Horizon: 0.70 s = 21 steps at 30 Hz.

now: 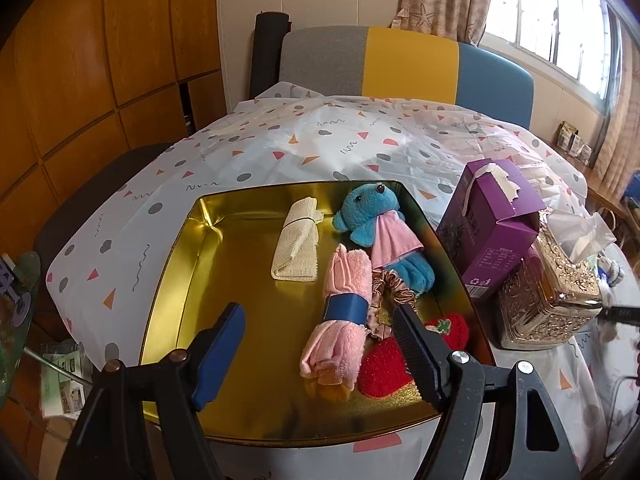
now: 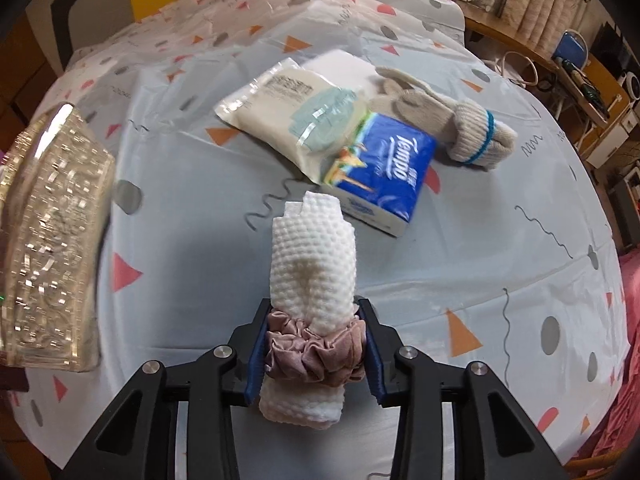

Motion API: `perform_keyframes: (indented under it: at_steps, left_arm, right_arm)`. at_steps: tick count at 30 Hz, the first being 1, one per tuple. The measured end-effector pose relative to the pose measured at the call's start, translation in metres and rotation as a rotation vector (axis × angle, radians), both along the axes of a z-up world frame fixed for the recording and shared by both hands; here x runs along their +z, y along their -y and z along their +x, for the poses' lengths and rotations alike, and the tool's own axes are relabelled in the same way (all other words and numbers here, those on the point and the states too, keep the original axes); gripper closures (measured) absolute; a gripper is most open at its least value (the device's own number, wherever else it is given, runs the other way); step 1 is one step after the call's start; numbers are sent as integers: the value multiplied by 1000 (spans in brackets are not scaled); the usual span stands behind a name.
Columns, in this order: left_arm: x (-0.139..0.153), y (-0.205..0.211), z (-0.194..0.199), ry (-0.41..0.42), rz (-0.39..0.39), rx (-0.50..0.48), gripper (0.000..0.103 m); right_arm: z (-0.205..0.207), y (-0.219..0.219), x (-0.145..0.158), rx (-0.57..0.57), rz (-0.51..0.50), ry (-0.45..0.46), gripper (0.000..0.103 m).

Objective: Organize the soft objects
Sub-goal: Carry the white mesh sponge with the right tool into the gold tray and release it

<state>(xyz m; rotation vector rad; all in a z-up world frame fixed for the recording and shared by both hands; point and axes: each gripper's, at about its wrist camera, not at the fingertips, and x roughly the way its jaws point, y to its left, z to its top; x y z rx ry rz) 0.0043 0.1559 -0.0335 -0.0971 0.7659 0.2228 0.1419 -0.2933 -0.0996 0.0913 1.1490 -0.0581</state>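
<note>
Right hand-held gripper [image 2: 314,354] pinches a rolled white cloth [image 2: 313,264] banded by a mauve scrunchie [image 2: 314,350] above the bench [image 2: 500,248]; left hand-held gripper [image 1: 320,352] hangs spread over the gold tin [image 1: 224,280] — already holding a blue plush toy [image 1: 372,216] and pink towel roll [image 1: 340,312]. Knit gloves [image 2: 452,120] and "Tempo" tissues [image 2: 380,168] remain outside.

The right gripper [image 2: 316,346] has its jaws clamped on a rolled white towel [image 2: 313,272] banded by a mauve scrunchie [image 2: 314,354], above the counter [image 2: 460,248]. Beyond lie a blue tissue pack [image 2: 382,174], a wipes packet [image 2: 294,114] and knit gloves [image 2: 448,120].
</note>
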Motion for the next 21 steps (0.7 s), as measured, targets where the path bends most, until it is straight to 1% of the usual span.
perform_keyframes:
  at_steps: [3, 6, 8, 12, 15, 18, 21]
  left_arm:
    - [0, -1, -2, 1, 2, -3, 26]
    - [-2, -1, -3, -5, 1, -9, 26]
    - [-2, -2, -4, -7, -3, -8, 26]
    - [-4, -4, -4, -8, -13, -3, 26]
    - [-6, -8, -5, -10, -21, 8, 26]
    - [-7, -14, -7, -9, -29, 26, 26]
    - [-9, -23, -11, -9, -34, 52, 26]
  right_arm:
    - [-2, 3, 19, -30, 65, 71, 64]
    - [2, -3, 45, -21, 72, 139, 64]
    - [7, -18, 70, 13, 63, 197, 64]
    - [15, -62, 126, 130, 39, 326, 64]
    - [15, -104, 160, 242, 49, 406, 64]
    - [12, -153, 181, 374, 66, 453, 64]
    - [7, -205, 186, 511, 94, 455, 64]
